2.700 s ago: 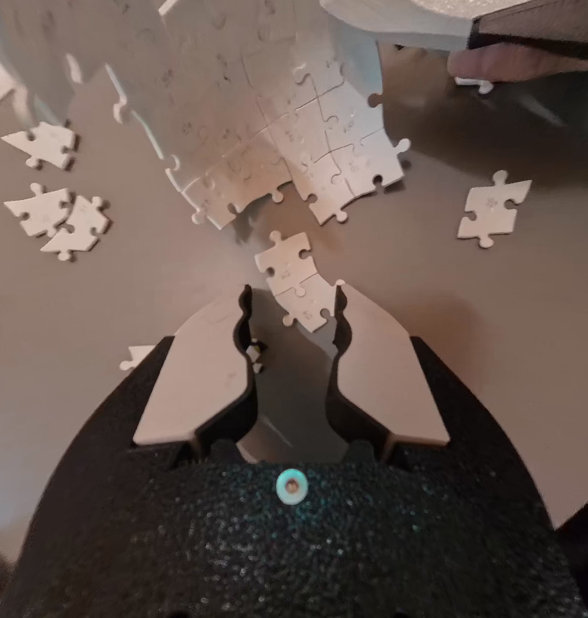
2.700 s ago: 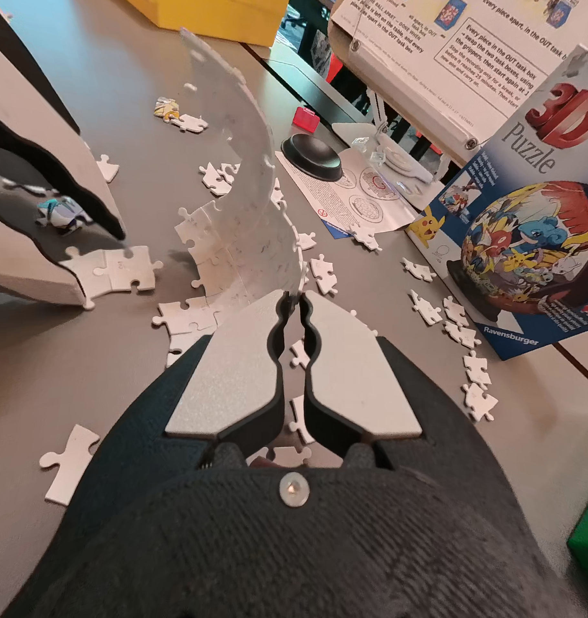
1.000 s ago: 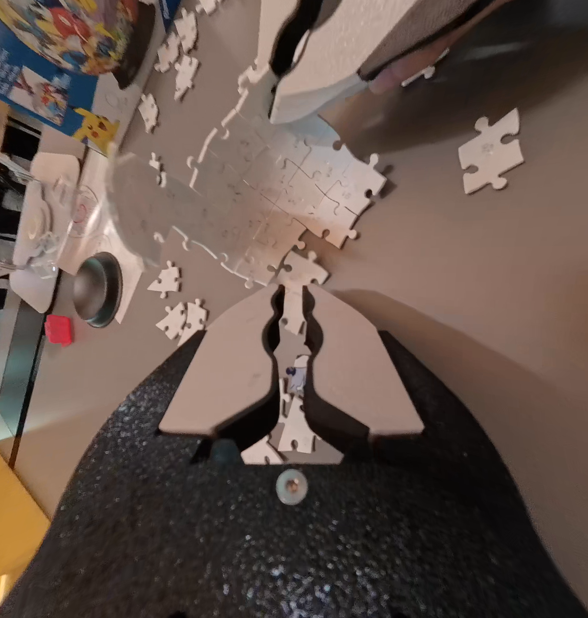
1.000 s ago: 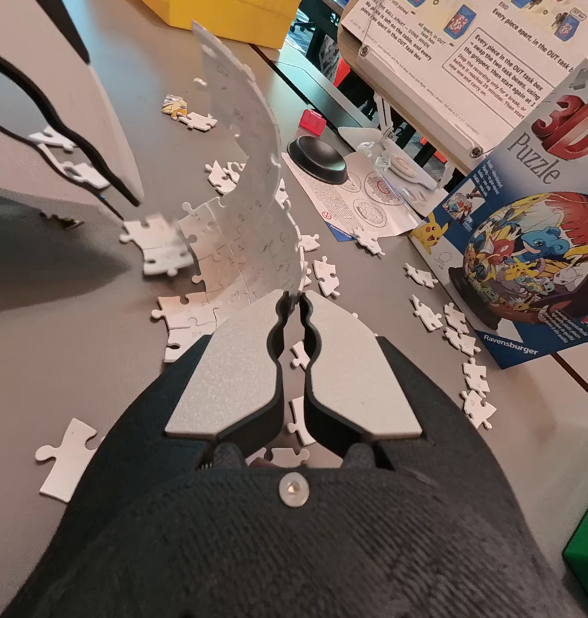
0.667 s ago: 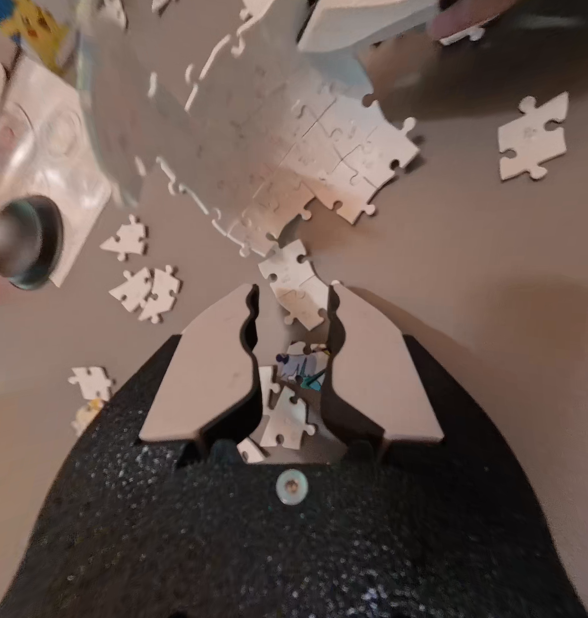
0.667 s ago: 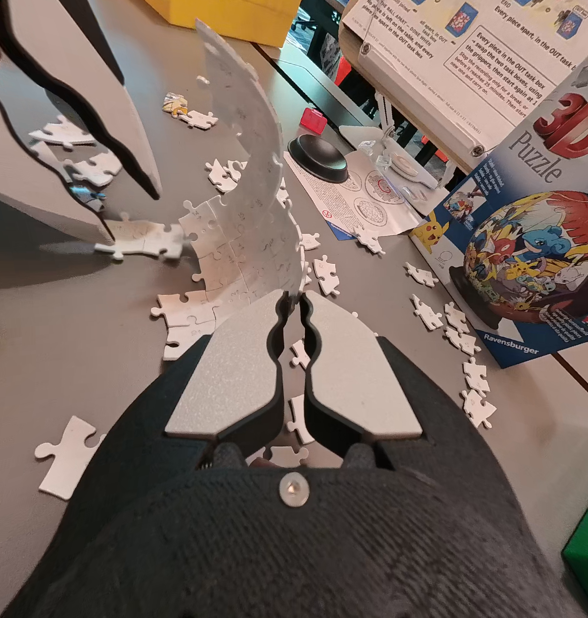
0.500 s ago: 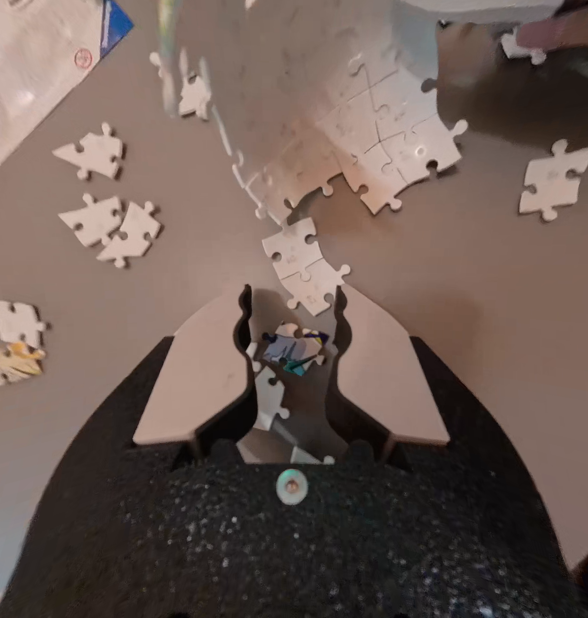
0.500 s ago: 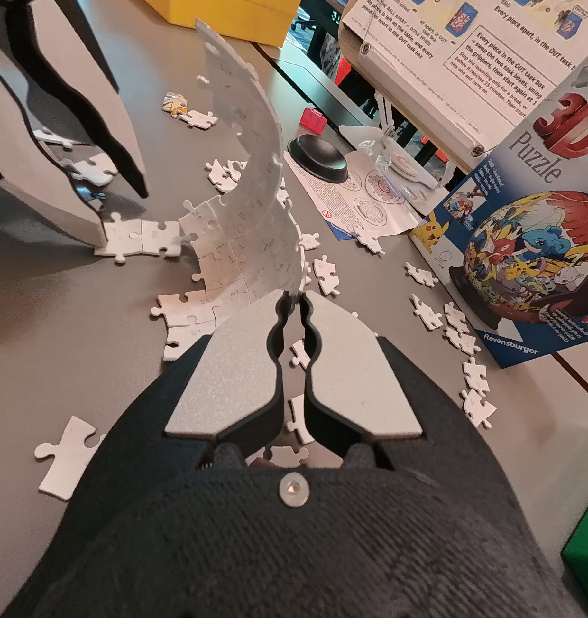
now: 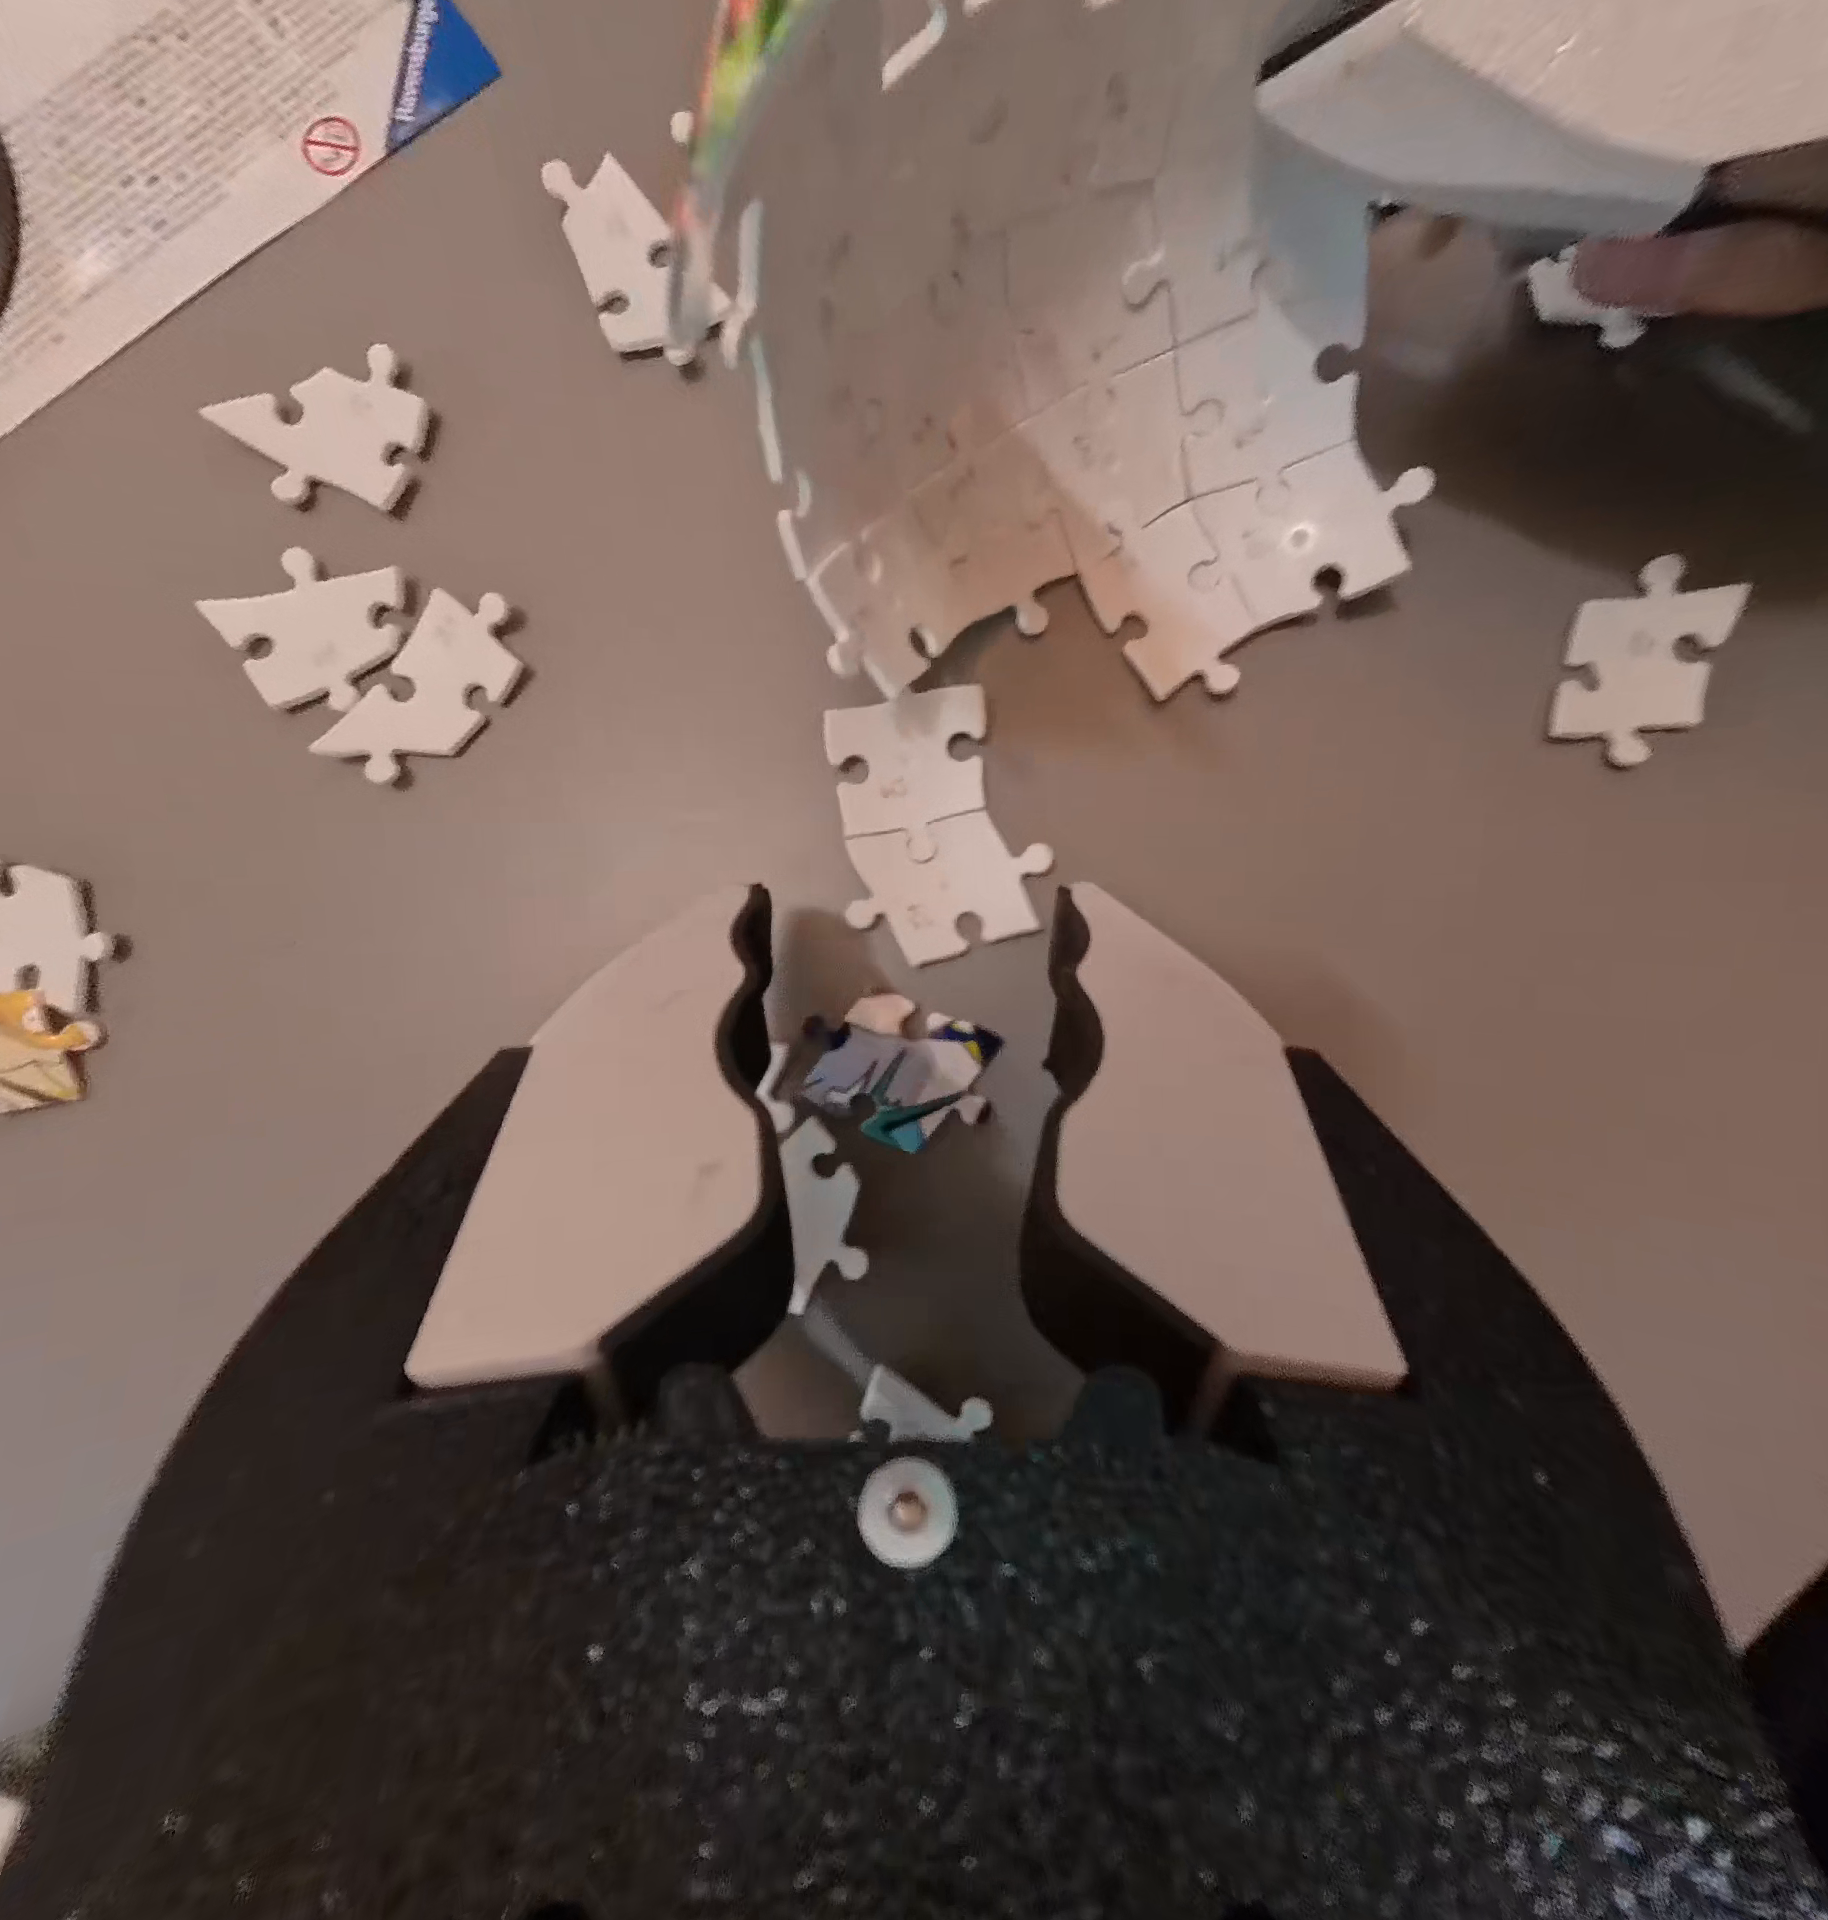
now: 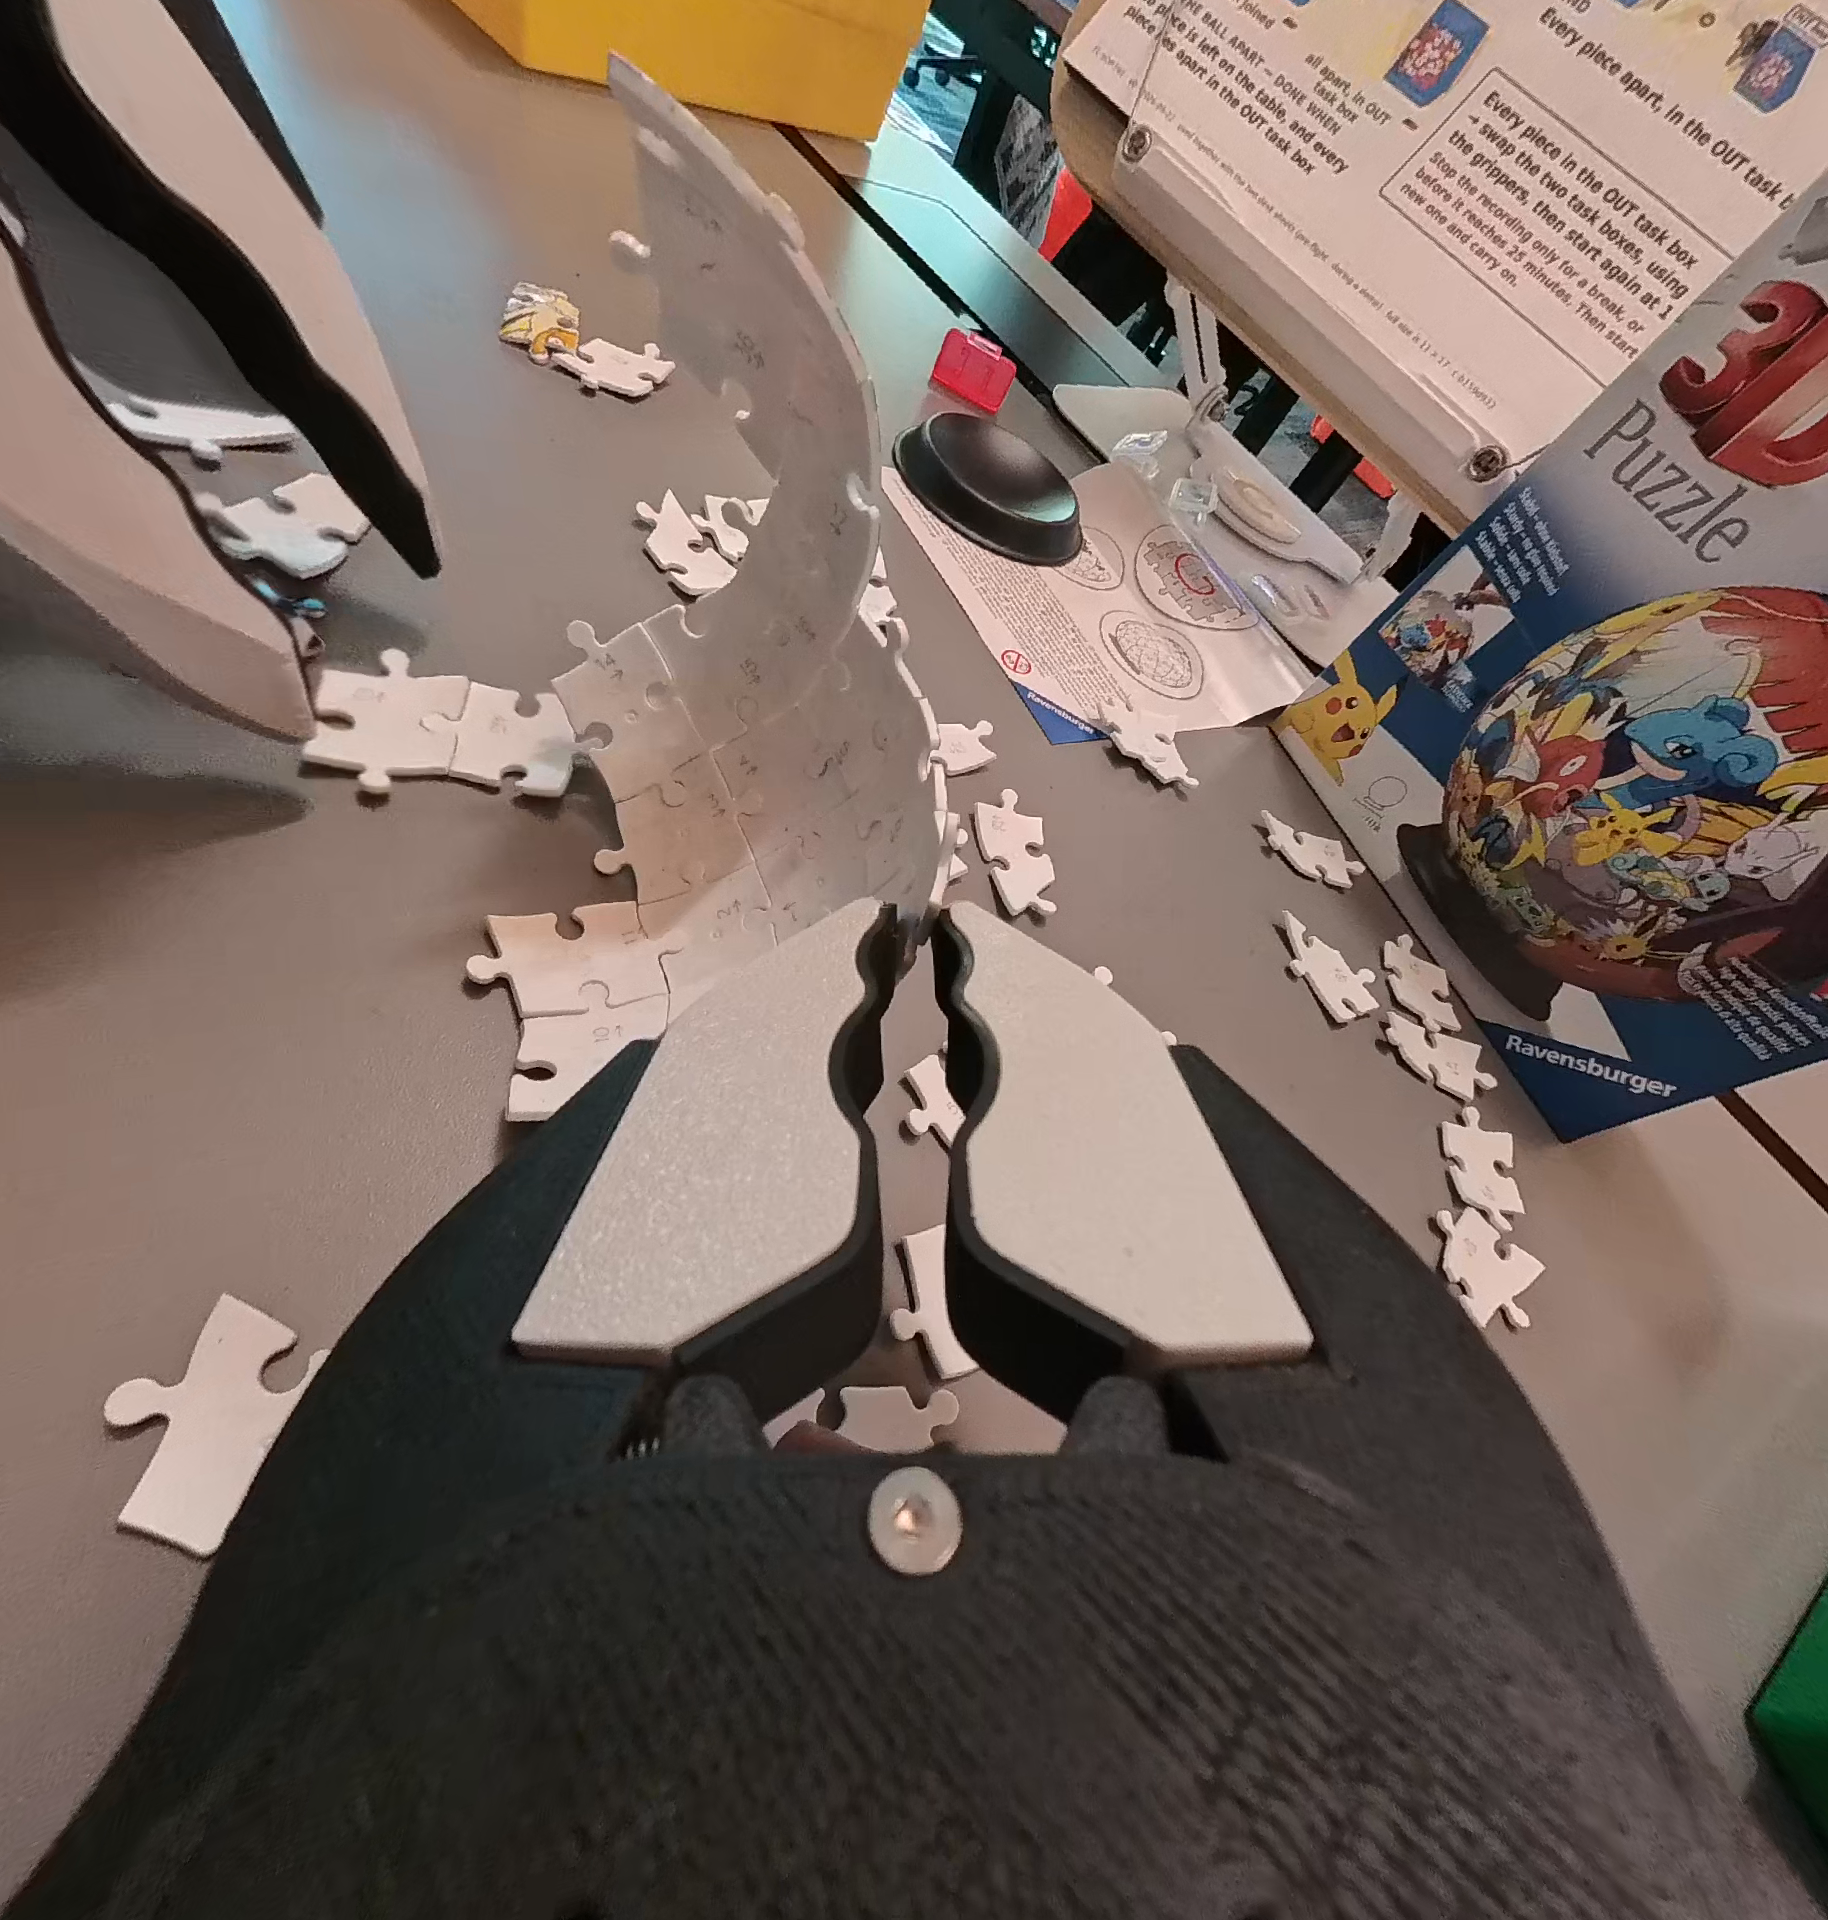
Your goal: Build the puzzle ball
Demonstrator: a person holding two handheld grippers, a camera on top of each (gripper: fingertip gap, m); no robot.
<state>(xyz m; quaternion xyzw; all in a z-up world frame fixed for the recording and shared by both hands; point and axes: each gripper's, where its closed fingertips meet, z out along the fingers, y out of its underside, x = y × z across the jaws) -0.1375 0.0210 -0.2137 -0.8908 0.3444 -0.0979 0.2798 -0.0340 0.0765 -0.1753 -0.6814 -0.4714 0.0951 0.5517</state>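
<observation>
Right tongs pinched narrow on the lower edge of the curved puzzle shell, which stands up off the grey desk. Left tongs spread wide, holding nothing, just above a joined two-piece strip lying flat near the shell's edge. Loose white pieces scattered around; puzzle box on the right.

Left wrist view: steep down, close over table. Right: low, oblique (both share curved puzzle shell).

Print marks the puzzle box, instruction leaflet and posted sheet.
</observation>
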